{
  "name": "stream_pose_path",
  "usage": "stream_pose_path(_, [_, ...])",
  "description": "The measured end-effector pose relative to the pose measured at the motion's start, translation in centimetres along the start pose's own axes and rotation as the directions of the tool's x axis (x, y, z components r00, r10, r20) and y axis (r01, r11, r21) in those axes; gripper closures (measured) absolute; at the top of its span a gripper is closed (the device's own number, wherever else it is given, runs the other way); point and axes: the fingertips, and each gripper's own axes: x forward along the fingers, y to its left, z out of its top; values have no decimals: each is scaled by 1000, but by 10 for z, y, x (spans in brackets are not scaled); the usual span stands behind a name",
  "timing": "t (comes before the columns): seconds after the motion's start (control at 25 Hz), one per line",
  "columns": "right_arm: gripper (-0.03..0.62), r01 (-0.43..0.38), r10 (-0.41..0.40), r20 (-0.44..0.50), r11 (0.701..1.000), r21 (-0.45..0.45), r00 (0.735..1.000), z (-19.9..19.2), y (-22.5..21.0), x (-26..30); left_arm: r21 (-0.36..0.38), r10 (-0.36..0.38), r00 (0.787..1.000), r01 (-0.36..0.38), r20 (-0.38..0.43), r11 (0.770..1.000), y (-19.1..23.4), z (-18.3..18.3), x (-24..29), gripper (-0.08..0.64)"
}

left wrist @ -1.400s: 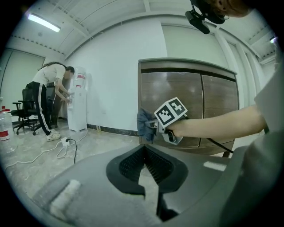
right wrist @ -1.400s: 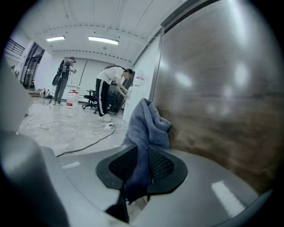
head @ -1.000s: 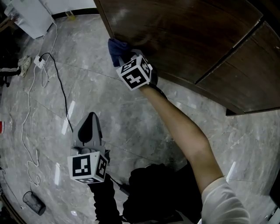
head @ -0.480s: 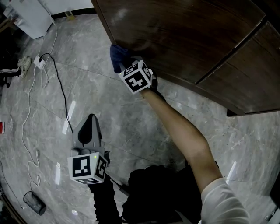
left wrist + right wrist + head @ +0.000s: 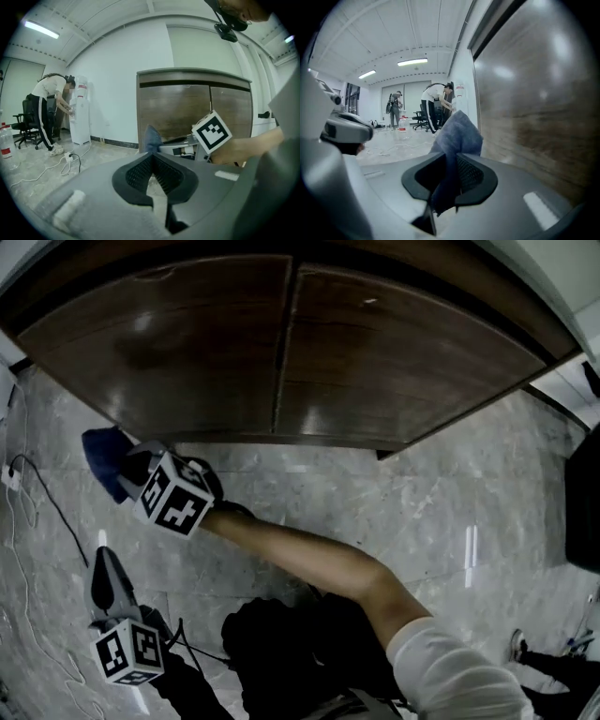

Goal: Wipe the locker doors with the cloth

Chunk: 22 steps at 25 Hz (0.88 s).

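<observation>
Now the right tongs (image 5: 449, 164) are pinched on a blue cloth (image 5: 458, 131), which stands up in a fold from between their dark pads (image 5: 472, 174); brown wood of the locker (image 5: 534, 93) runs close along the cloth's right side in the right gripper view, though whether the two touch cannot be told; seen from the head view, the cloth hangs over the grey marble floor (image 5: 394, 493), just off the lower left corner of the left door (image 5: 169, 352), with the right door (image 5: 403, 362) beyond a thin upright seam; both locker doors are closed; a bare forearm (image 5: 309, 559) reaches across to the marker cube (image 5: 176, 493) on the right tongs; the left tongs (image 5: 103, 561) sit lower in that view and nearer the person, well apart from the locker, pressed together with nothing between them; in the left gripper view they point toward the locker front, with the cloth showing just above their tip; farther off, at the left, a person (image 5: 52, 110) bends at a white water dispenser (image 5: 80, 110).
</observation>
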Motion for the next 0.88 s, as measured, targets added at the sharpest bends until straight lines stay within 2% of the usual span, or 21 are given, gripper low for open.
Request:
stream_pose_path(0.08, [515,-13,12,9,999,48,1000,22,6,-43,14,-29,999,29,-17,999,-15,35,-4,560])
stream_pose_path(0.24, [515,53,-52,-8,988,144,999,61,14,-142,22,-151,986,153,-75,988,-49,109,-11,560])
stream_pose_path(0.48, [515,147,-157,24,962,230,987,158,50,-277,90,-206,973,215,-99,972,-76,231,-65,560])
stream_pose_path(0.56, [515,195,-220,55,935,295,974,195,58,-324,100,-246,961,259,-125,961,-90,263,-86,560])
stream_pose_path(0.68, [515,298,-349,66,871,390,935,246,68,-394,93,-324,931,342,-169,935,-115,309,-119,560])
stream_pose_path(0.8, [515,405,-468,51,811,421,882,295,77,-453,78,-386,906,404,-174,912,-134,361,-148,560])
stream_pose_path(0.88, [515,461,-522,39,783,418,852,328,86,-483,74,-436,884,453,-170,889,-147,396,-165,560])
